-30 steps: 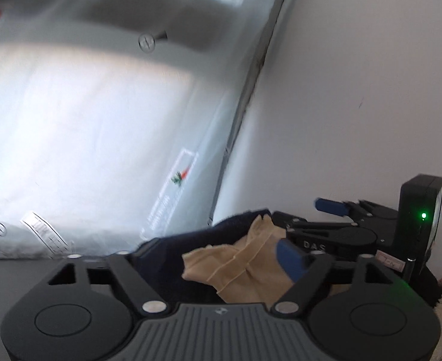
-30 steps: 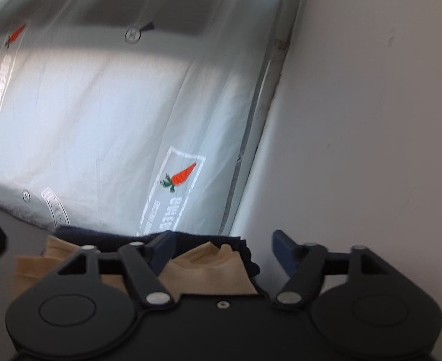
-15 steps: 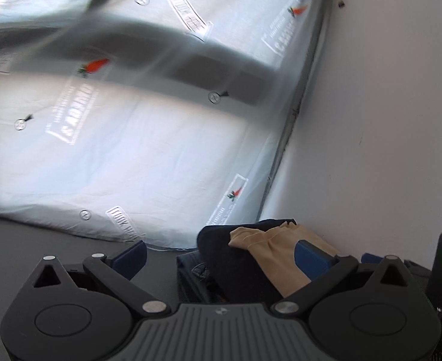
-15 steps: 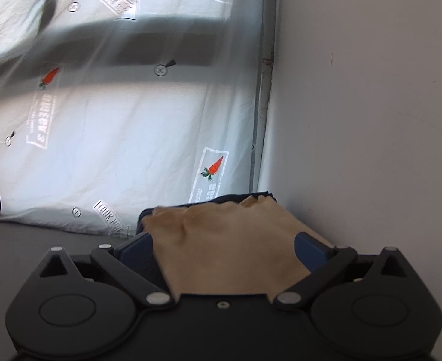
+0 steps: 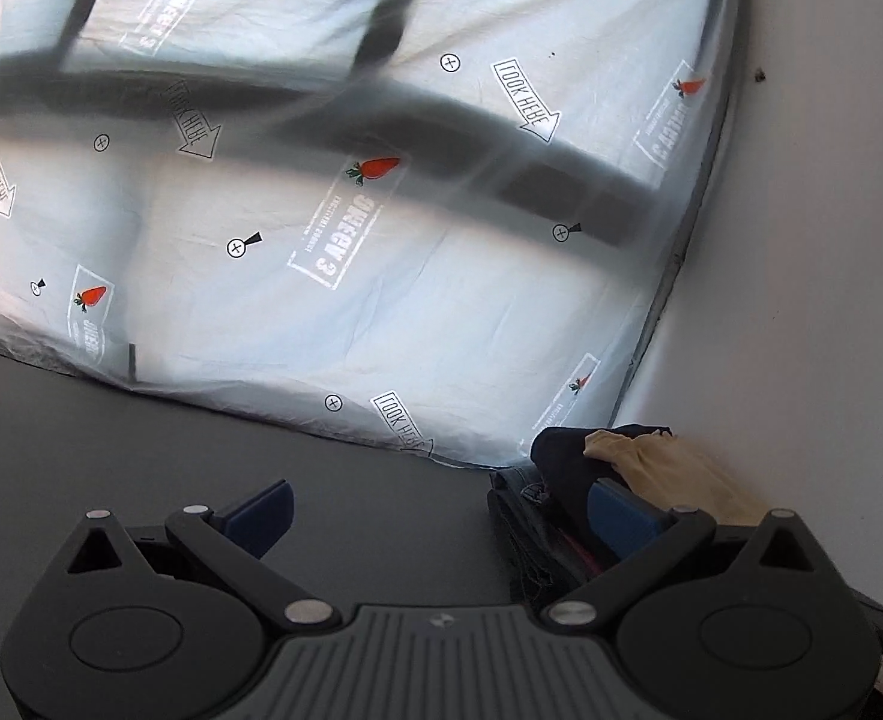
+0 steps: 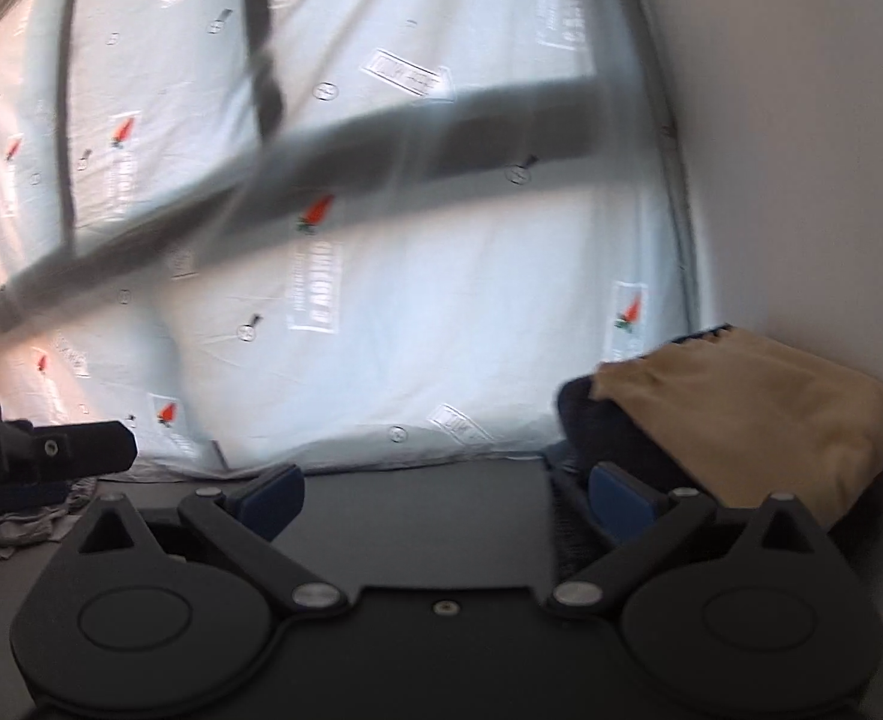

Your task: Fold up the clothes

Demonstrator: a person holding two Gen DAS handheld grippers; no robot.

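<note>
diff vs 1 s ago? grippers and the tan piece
Both grippers backed away from the folded tan garment, which sits atop the stack of dark folded clothes in the corner. The right gripper, over the tan piece before, is now clear of it, open and empty. The left gripper is also open and empty. The stack, grey table and printed white curtain stayed put.

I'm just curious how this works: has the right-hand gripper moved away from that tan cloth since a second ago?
Yes. The right gripper has pulled back and to the left: the tan cloth, stacked in the corner by the white wall, now lies off to its right, jaws open and empty.
</note>
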